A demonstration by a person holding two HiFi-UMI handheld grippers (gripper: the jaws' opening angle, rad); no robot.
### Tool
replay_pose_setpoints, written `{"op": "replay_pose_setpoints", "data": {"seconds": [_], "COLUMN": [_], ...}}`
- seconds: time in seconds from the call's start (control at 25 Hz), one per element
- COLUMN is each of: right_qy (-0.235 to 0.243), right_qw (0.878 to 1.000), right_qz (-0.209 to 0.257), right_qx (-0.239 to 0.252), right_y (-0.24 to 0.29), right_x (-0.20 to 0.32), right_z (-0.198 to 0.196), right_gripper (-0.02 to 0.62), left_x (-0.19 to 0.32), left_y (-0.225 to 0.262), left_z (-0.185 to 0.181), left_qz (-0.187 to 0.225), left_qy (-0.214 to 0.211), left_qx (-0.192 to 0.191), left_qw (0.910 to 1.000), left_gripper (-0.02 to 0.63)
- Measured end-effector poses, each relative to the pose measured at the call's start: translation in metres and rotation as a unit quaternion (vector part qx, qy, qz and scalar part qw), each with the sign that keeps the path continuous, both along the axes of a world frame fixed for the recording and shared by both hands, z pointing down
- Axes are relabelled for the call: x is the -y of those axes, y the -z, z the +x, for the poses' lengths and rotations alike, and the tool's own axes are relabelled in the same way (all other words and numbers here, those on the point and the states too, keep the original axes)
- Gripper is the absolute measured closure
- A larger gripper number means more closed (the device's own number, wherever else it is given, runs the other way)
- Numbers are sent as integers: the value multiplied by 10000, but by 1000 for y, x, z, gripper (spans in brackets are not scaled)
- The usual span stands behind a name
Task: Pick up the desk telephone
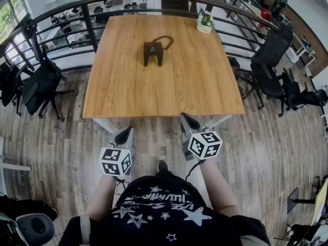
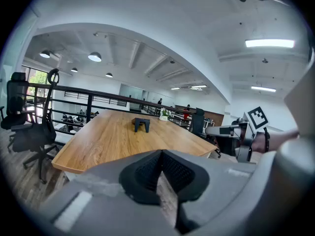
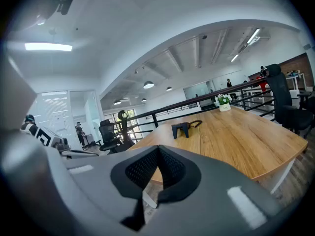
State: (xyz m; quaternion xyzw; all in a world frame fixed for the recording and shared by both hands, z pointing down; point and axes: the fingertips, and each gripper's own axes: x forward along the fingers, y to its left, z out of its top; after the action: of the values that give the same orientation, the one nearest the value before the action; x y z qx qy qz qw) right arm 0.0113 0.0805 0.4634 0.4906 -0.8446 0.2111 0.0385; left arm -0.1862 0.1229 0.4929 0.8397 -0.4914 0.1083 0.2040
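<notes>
The left gripper (image 1: 124, 134) and right gripper (image 1: 186, 119) pointed slightly downward, jaws together and empty, desk telephone (image 1: 154, 52) well ahead.

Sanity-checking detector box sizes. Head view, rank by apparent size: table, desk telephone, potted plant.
1. table, by far the largest
2. desk telephone
3. potted plant, slightly smaller, but farther from the camera, so real size is unsure

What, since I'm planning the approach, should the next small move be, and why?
Probably move both forward: the dark desk telephone sits far out on the light wooden table, while the left gripper and right gripper, both shut, hang short of its near edge.
</notes>
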Motion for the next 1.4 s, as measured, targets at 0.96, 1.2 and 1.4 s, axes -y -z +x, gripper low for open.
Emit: {"op": "replay_pose_setpoints", "data": {"seconds": [0.96,1.2,1.4], "right_qy": [46,357,447], "right_qw": [9993,9985,9977], "right_qz": [-245,-319,-400], "right_qx": [286,264,305], "right_y": [-22,-28,-39], "right_x": [45,69,82], "right_z": [50,56,60], "right_gripper": [594,594,594], "left_x": [36,54,59], "left_y": [-16,-15,-20], "left_z": [48,51,44], "left_qz": [-299,-274,-352], "left_qy": [125,438,804], "left_qx": [6,112,-10], "left_qw": [9995,9986,9961], "left_gripper": [604,604,604]}}
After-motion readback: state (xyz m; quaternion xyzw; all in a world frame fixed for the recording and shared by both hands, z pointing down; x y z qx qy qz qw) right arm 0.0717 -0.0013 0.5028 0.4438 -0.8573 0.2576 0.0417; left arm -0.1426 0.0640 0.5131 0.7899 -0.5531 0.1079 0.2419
